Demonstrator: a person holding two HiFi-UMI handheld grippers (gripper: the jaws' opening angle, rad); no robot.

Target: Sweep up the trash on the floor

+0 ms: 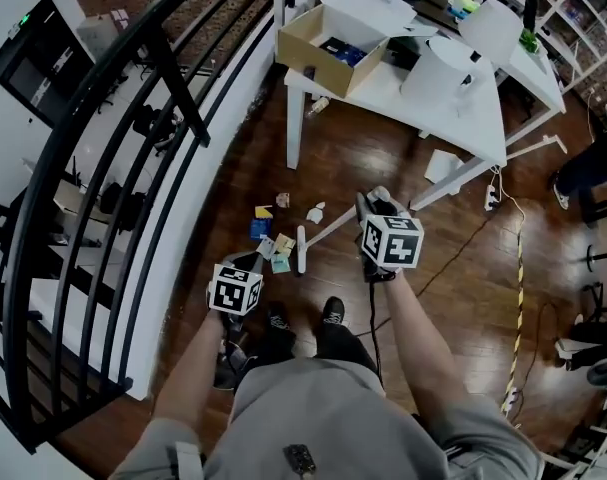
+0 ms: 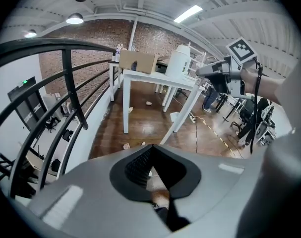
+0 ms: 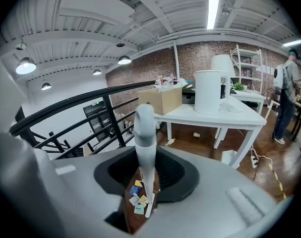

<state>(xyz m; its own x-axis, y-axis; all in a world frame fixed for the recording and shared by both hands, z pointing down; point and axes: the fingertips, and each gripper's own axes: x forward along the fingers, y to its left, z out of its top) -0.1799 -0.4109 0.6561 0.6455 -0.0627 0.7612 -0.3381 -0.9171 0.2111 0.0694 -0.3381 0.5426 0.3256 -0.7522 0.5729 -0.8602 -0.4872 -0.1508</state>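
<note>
Trash (image 1: pixel 268 236), coloured paper scraps, lies on the floor (image 1: pixel 368 158) just ahead of both grippers, right beside the broom (image 1: pixel 301 251) head; right gripper (image 3: pixel 146 175) clamps the white broom handle; left gripper (image 2: pixel 155 177) pinches a dark dustpan (image 1: pixel 228 366) handle, pan hanging below it.

L gripper (image 1: pixel 250 263) & R gripper (image 1: pixel 371 208) both clamped, angled down.
</note>
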